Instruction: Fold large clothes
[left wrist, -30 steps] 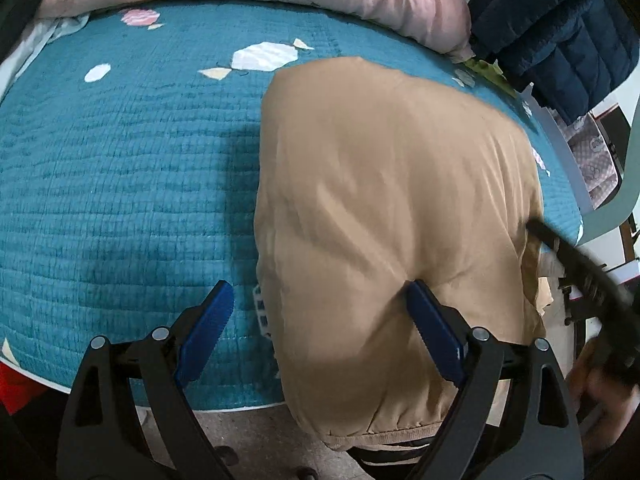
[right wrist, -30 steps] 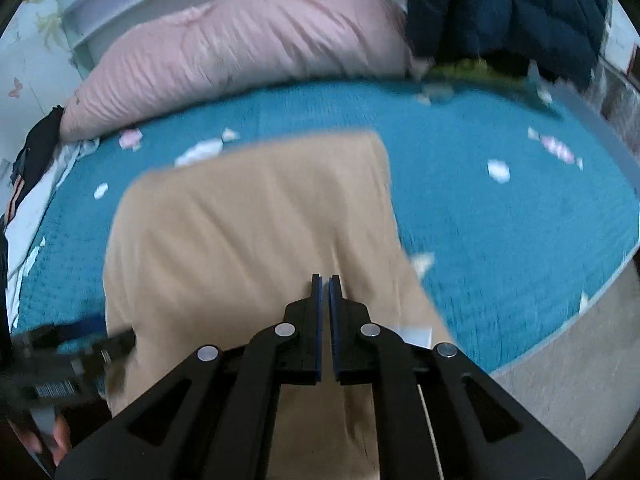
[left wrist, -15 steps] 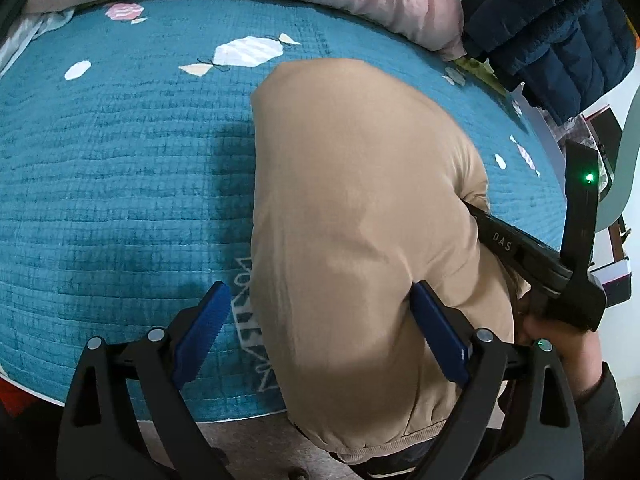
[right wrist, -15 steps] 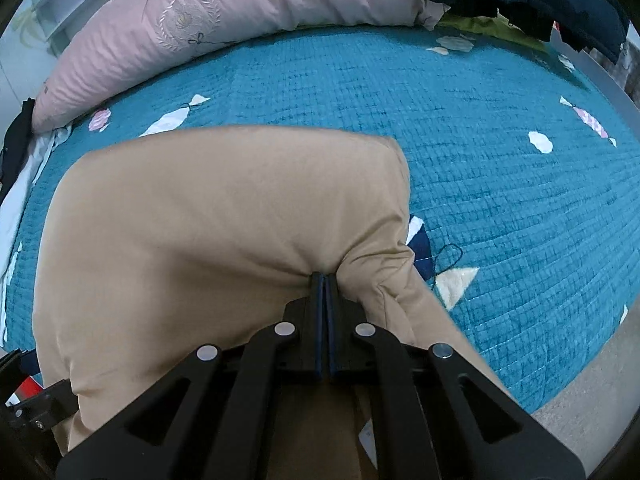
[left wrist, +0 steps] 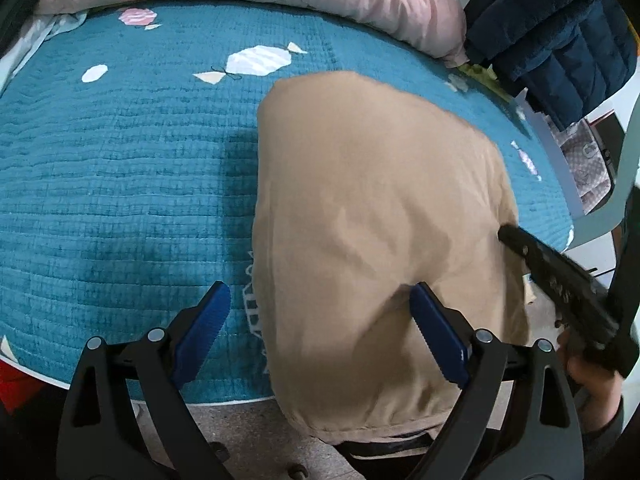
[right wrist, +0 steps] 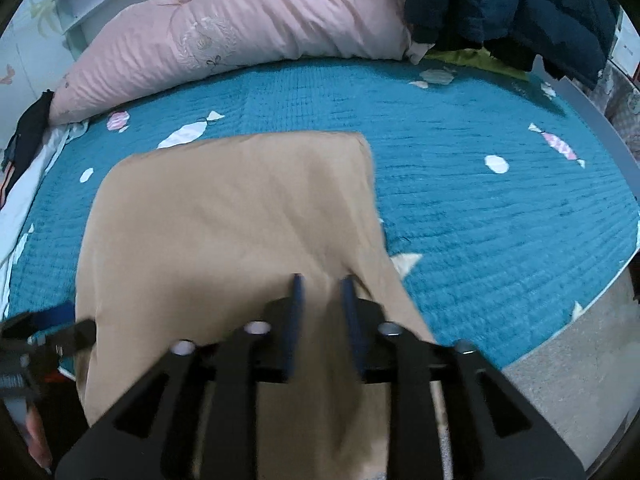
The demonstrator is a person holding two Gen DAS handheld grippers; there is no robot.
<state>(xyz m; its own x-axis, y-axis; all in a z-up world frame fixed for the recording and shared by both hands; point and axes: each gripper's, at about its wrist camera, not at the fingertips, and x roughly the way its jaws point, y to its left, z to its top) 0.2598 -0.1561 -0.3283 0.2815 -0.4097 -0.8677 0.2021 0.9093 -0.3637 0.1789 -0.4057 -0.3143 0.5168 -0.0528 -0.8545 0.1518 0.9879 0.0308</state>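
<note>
A tan garment [left wrist: 372,208] lies folded on the teal quilt [left wrist: 120,184], its near end hanging over the bed edge. It also shows in the right wrist view [right wrist: 232,220]. My left gripper [left wrist: 320,320] is open, its blue pads astride the garment's left edge, the right pad against the cloth. My right gripper [right wrist: 322,300] is a little open over the garment's near right part, with tan cloth showing between the blurred jaws. It shows as a dark bar in the left wrist view [left wrist: 552,272] at the garment's right edge.
A pink pillow [right wrist: 240,36] lies along the head of the bed. A dark blue padded jacket [right wrist: 512,4] hangs at the far right corner. The floor [right wrist: 568,392] shows beyond the bed's near edge. A white bed rail [left wrist: 560,160] runs along the right side.
My right gripper has gone from shut on a pinch of the tan cloth to slightly parted, and has drawn back. The cloth has flattened. My left gripper stays open in place.
</note>
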